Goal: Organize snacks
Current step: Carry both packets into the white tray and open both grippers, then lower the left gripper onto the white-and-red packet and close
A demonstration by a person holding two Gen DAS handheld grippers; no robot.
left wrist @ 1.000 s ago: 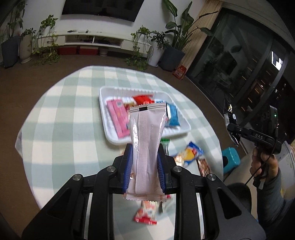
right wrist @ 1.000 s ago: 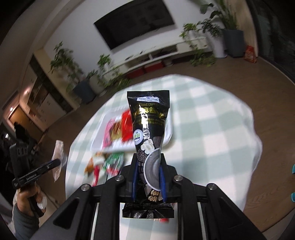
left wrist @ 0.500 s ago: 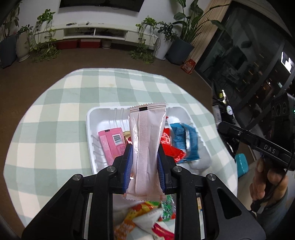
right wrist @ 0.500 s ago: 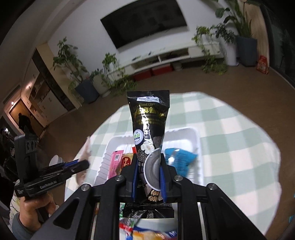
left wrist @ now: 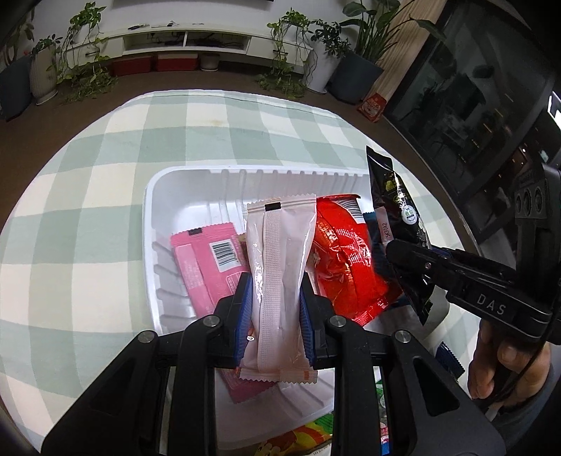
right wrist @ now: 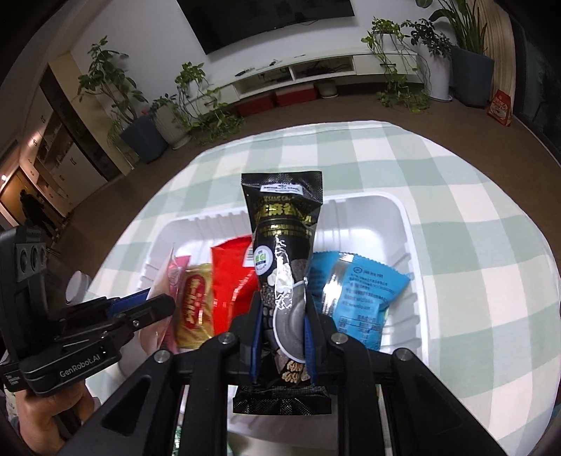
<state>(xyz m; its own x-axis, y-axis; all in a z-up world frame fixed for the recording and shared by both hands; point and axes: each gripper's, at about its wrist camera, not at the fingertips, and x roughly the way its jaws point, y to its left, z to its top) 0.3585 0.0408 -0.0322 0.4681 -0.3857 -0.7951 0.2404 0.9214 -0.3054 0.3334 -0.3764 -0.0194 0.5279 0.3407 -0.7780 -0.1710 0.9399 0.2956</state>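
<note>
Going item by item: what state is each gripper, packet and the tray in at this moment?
Left gripper: shut on pale pink packet.
Right gripper: shut on black packet.
White tray: on the table, partly filled.
Red packet: lying in tray.
Blue packet: lying in tray.

Home living room; wall-mounted television (right wrist: pixel 266 14), low white media console (left wrist: pixel 196 37), potted plants (left wrist: pixel 87 59), gingham-clothed table (left wrist: pixel 87 168)

Loose snacks (left wrist: pixel 298 436) — cut off below.
</note>
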